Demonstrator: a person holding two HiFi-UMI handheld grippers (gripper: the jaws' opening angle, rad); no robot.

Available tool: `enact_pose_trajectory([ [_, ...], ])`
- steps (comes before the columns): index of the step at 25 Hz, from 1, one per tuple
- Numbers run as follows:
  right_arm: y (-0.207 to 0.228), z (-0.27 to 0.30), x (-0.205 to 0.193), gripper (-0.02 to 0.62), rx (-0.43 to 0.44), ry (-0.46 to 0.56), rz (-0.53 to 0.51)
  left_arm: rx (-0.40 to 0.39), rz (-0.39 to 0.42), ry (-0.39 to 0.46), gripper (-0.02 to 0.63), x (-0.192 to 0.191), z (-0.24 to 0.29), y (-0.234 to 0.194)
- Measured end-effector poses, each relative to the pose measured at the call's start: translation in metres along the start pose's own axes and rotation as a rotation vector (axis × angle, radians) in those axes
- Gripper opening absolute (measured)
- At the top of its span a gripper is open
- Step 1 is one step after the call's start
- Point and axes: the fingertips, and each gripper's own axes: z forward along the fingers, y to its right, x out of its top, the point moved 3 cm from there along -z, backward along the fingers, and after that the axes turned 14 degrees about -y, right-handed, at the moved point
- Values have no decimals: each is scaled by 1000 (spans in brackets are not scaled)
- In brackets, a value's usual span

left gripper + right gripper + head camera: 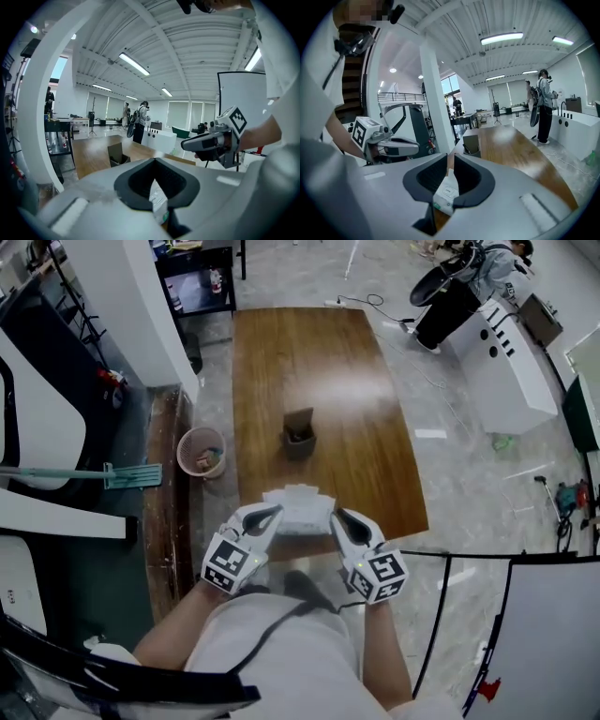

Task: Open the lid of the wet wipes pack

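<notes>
Left tongs (270,517) and right tongs (343,519) pinch wipes pack (302,507) ends.

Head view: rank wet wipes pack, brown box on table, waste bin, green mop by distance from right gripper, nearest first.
1. wet wipes pack: held in the right gripper itself.
2. brown box: mid-table, ahead.
3. waste bin: on the floor, left of the table.
4. green mop: on the floor, farther left.

One wet wipes pack (300,510). Two grippers: left gripper (271,516), right gripper (341,519). One open box (299,433), one tabletop (319,362), one waste bin (201,452).
</notes>
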Motion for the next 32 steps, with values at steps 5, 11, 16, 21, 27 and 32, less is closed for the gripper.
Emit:
enact_pose_trajectory([
  [5, -21, -36, 22, 12, -39, 96, -13, 5, 29, 68, 6, 29, -16, 15],
  [11, -41, -54, 39, 9, -44, 169, -43, 24, 38, 132, 6, 52, -31, 22],
  [16, -46, -59, 45, 9, -30, 189, -65, 35, 39, 152, 6, 57, -38, 26],
  [21, -44, -63, 49, 9, -22, 199, -68, 44, 39, 157, 6, 58, -40, 33],
  [27, -45, -60, 52, 9, -13, 190, -84, 52, 32, 161, 6, 60, -41, 32],
  [32, -44, -57, 52, 8, -7, 186, -84, 55, 32, 157, 6, 58, -41, 30],
])
